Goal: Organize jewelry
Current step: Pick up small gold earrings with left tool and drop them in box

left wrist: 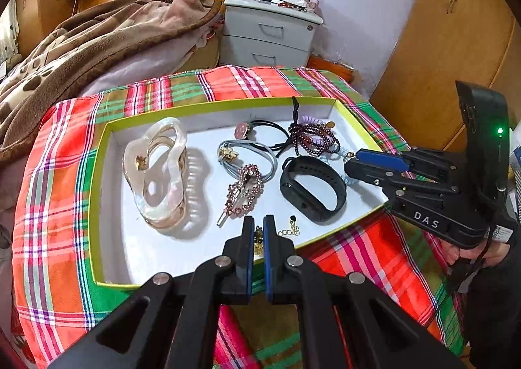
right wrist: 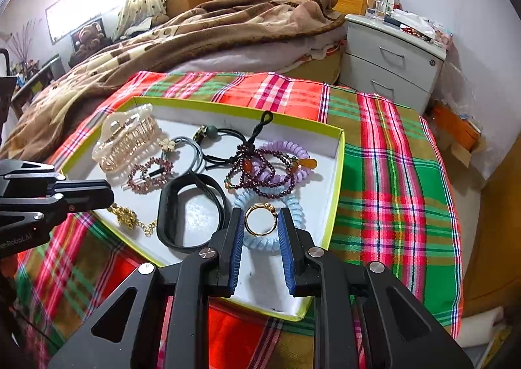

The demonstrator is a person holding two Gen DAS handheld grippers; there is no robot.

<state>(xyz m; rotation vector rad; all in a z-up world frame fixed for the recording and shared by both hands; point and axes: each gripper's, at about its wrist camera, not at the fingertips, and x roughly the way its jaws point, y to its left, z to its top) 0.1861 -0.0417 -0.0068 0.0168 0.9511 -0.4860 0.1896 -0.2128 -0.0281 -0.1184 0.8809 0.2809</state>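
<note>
gold ring (right wrist: 260, 219) sits between our right gripper (right wrist: 260, 222) pads, jaws wide around it, over the pale blue coil tie (right wrist: 270, 238) in the box (right wrist: 337, 180). we should close gently, centred. left gripper (left wrist: 259, 232) looks pinched on the gold chain (left wrist: 288, 232).
</note>
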